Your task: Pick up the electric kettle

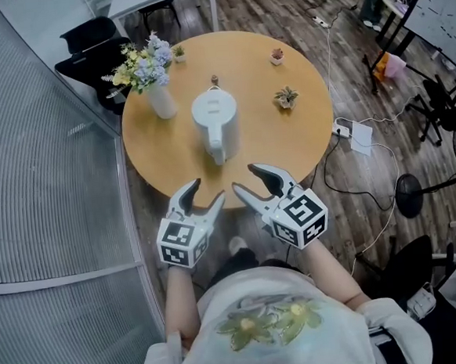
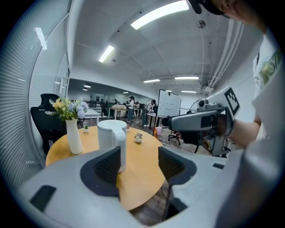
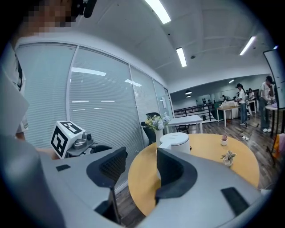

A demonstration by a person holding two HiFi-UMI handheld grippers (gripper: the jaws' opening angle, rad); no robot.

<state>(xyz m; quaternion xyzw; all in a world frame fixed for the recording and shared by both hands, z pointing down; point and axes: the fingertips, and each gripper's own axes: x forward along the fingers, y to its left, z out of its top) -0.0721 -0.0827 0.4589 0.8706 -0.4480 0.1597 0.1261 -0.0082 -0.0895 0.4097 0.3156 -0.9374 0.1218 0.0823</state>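
Note:
A white electric kettle [image 1: 215, 122] stands upright near the middle of the round wooden table [image 1: 288, 145], its handle turned toward me. It shows in the left gripper view [image 2: 111, 140] and in the right gripper view [image 3: 176, 143] too. My left gripper [image 1: 201, 193] hovers open just off the table's near edge, nothing between its fingers. My right gripper [image 1: 251, 179] is beside it, also open and empty. Both are short of the kettle. In the left gripper view the jaws [image 2: 138, 164] frame the kettle's right side.
A white vase of flowers [image 1: 156, 89] stands left of the kettle. Small potted plants [image 1: 286, 97] sit at the table's right and far side. A slatted glass wall [image 1: 47, 176] runs along the left. Cables and a power strip [image 1: 352, 134] lie on the floor right of the table.

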